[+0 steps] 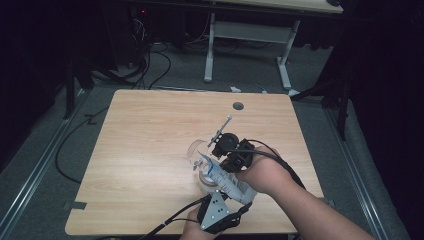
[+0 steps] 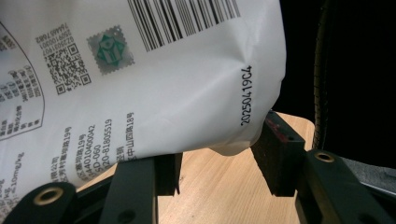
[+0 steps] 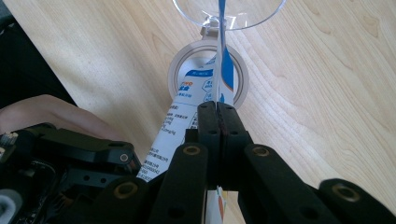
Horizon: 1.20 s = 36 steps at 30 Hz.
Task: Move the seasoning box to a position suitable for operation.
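A white and blue printed pouch (image 1: 227, 180) hangs tilted between both grippers over a round white-rimmed container (image 1: 204, 184) standing on the wooden table (image 1: 150, 140). A clear round lid (image 1: 194, 149) stands beside the container's far side. My left gripper (image 1: 220, 194), at the table's near edge, pinches the pouch's lower end; its pads press the barcode side of the pouch (image 2: 163, 84), gripper (image 2: 219, 163). My right gripper (image 1: 223, 165) is shut on the pouch's thin sealed edge; in its view the gripper (image 3: 217, 109) holds the pouch (image 3: 182, 121) above the container (image 3: 175, 79) and lid (image 3: 252, 16).
A round cable hole (image 1: 238, 106) sits near the table's far edge. Beyond the table stand a white desk frame (image 1: 250, 35) and loose cables (image 1: 150, 65) on the floor. The table's left half is bare wood.
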Each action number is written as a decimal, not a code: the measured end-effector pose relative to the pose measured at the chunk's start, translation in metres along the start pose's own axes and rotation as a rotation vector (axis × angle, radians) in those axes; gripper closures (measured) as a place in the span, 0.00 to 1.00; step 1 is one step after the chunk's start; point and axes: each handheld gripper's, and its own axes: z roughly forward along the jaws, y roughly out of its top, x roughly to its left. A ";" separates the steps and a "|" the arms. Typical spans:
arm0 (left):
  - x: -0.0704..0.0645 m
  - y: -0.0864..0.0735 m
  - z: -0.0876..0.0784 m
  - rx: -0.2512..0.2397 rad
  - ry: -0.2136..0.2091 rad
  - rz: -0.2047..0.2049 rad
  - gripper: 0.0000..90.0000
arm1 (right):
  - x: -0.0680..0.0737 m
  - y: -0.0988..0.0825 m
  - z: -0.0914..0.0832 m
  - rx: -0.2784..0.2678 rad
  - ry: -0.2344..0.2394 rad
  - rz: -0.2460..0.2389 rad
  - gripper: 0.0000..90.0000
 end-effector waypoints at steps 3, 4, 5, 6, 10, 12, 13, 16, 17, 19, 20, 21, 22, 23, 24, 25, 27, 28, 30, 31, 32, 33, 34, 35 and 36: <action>0.001 -0.001 0.000 0.005 0.003 0.002 0.62 | 0.000 0.000 0.000 -0.001 -0.001 -0.001 1.00; 0.001 -0.002 0.000 0.006 0.003 0.001 0.62 | 0.000 0.000 0.000 -0.004 0.001 0.000 1.00; 0.001 -0.002 0.000 0.009 0.003 0.003 0.62 | 0.000 0.000 0.000 -0.005 0.002 0.000 1.00; 0.001 -0.003 0.000 0.010 0.003 0.003 0.62 | 0.000 0.000 0.001 -0.002 0.001 -0.002 1.00; 0.002 -0.005 -0.001 0.015 0.004 0.004 0.62 | 0.000 0.000 0.002 -0.005 0.006 -0.006 1.00; 0.002 -0.006 -0.001 0.016 0.003 0.002 0.62 | 0.000 0.000 0.002 -0.005 0.007 -0.006 1.00; 0.003 -0.007 -0.001 0.018 0.003 0.004 0.62 | 0.001 0.000 0.002 -0.004 0.008 -0.006 1.00; 0.003 -0.008 -0.001 0.023 0.004 0.007 0.62 | 0.001 -0.001 0.003 0.001 0.009 -0.003 1.00; 0.003 -0.009 -0.002 0.024 0.003 0.005 0.62 | 0.001 -0.001 0.003 0.003 0.007 -0.005 1.00; 0.004 -0.010 -0.002 0.026 0.003 0.007 0.62 | 0.001 -0.001 0.003 0.004 0.008 -0.005 1.00; 0.004 -0.011 -0.002 0.027 0.002 0.007 0.62 | 0.001 -0.001 0.003 0.004 0.009 -0.005 1.00; 0.004 -0.011 -0.002 0.027 0.002 0.006 0.62 | 0.001 -0.001 0.003 0.005 0.010 -0.005 1.00; 0.004 -0.012 -0.002 0.030 0.002 0.008 0.62 | 0.002 -0.002 0.003 0.007 0.009 -0.003 1.00; 0.004 -0.012 -0.001 0.033 0.001 0.008 0.62 | 0.001 -0.002 0.003 0.005 0.011 -0.003 1.00; 0.004 -0.013 -0.001 0.033 0.000 0.007 0.62 | 0.002 -0.002 0.003 0.007 0.013 0.002 1.00; 0.003 -0.013 -0.001 0.033 0.001 0.008 0.62 | 0.002 -0.003 0.003 0.010 0.008 -0.001 1.00; 0.003 -0.013 -0.001 0.034 0.000 0.009 0.62 | 0.001 -0.004 0.003 0.008 0.010 0.003 1.00; 0.004 -0.013 -0.001 0.036 0.002 0.012 0.62 | 0.001 -0.004 0.003 0.006 0.011 0.002 1.00; 0.004 -0.013 -0.002 0.037 0.003 0.010 0.62 | 0.001 -0.004 0.002 0.007 0.008 0.004 1.00; 0.004 -0.013 -0.002 0.036 0.004 0.009 0.62 | 0.001 -0.004 0.002 0.004 0.010 0.004 1.00; 0.005 -0.014 -0.002 0.035 0.006 0.008 0.62 | 0.001 -0.004 0.001 0.006 0.007 0.003 1.00; 0.005 -0.014 -0.002 0.036 0.006 0.008 0.62 | 0.001 -0.004 0.001 0.000 0.010 0.004 1.00; 0.005 -0.014 -0.002 0.037 0.005 0.006 0.62 | 0.001 -0.004 0.000 0.000 0.011 0.003 1.00; 0.005 -0.014 -0.002 0.039 0.006 0.006 0.62 | 0.001 -0.004 0.000 0.003 0.009 0.000 1.00; 0.005 -0.015 -0.002 0.040 0.006 0.003 0.62 | 0.002 -0.004 -0.001 0.003 0.008 0.003 1.00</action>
